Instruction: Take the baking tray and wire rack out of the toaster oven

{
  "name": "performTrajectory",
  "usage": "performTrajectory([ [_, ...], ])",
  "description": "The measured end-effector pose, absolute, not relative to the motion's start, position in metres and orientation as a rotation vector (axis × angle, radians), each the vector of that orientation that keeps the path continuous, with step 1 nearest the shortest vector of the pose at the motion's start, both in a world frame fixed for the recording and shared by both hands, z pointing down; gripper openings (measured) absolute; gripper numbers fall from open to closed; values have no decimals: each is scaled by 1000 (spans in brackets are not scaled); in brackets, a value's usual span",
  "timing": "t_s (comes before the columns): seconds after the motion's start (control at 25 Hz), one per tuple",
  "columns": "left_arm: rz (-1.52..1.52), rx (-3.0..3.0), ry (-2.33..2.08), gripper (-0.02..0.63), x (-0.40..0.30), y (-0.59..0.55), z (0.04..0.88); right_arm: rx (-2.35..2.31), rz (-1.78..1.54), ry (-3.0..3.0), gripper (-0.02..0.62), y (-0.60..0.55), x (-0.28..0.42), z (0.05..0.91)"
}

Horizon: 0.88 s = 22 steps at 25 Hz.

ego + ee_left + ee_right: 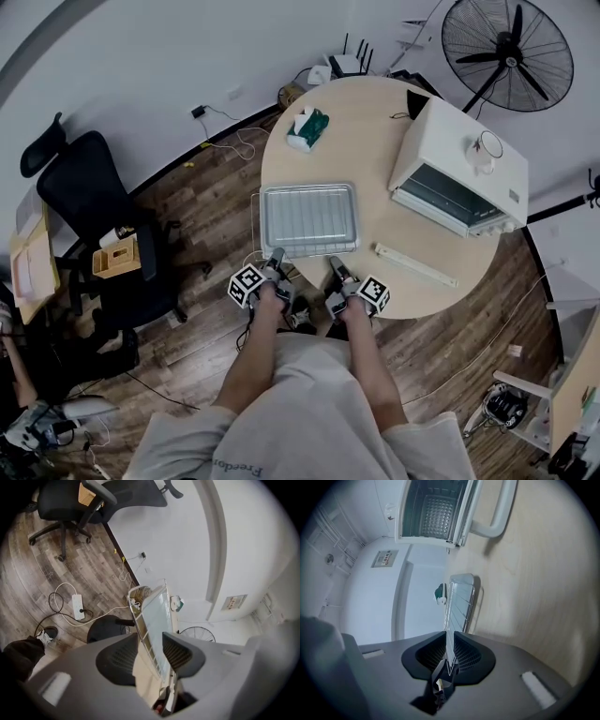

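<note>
On the round wooden table [375, 141] a silver baking tray [309, 218] lies flat over the wire rack [256, 217], whose wires stick out at its left side. Both grippers are at the tray's near edge. My left gripper [277, 258] [150, 648] is open; the rack [140, 620] and tray [157, 616] edge runs between its jaws without the pads pressing on it. My right gripper [335, 264] [450, 644] is shut on the tray's thin edge [459, 602]. The white toaster oven [459, 173] [436, 510] stands at the right with its door down and its cavity bare.
The oven door's white handle [415, 264] [497, 513] reaches toward the table's near right edge. A green tissue pack [307, 128] lies at the far side. A black office chair [94, 206] is left, a fan [506, 42] far right, a power strip [77, 606] on the floor.
</note>
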State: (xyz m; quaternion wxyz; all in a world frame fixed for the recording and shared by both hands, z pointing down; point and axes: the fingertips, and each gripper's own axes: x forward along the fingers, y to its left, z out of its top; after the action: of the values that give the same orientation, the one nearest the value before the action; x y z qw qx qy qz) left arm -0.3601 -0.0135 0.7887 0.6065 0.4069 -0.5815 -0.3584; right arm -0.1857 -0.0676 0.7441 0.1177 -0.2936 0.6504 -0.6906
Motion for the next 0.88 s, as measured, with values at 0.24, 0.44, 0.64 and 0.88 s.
performTrajectory([
  [0.24,-810,956,-1355,187,-350,-10,791,-900,-1951,1889,38,-70,-161,744],
  [0.44,-859,953,-1359,187,-344,-2,788,-920,-1918,1863,38,-72,-145,742],
  [0.64,-891,956,-1387,187,-328,12,778,-985,-1799,1898,38,-70,-111,725],
  [0.88,-855,1166,-1353,186,-262,13,732,-1122,-1575,2136,38,-52,-44,686],
])
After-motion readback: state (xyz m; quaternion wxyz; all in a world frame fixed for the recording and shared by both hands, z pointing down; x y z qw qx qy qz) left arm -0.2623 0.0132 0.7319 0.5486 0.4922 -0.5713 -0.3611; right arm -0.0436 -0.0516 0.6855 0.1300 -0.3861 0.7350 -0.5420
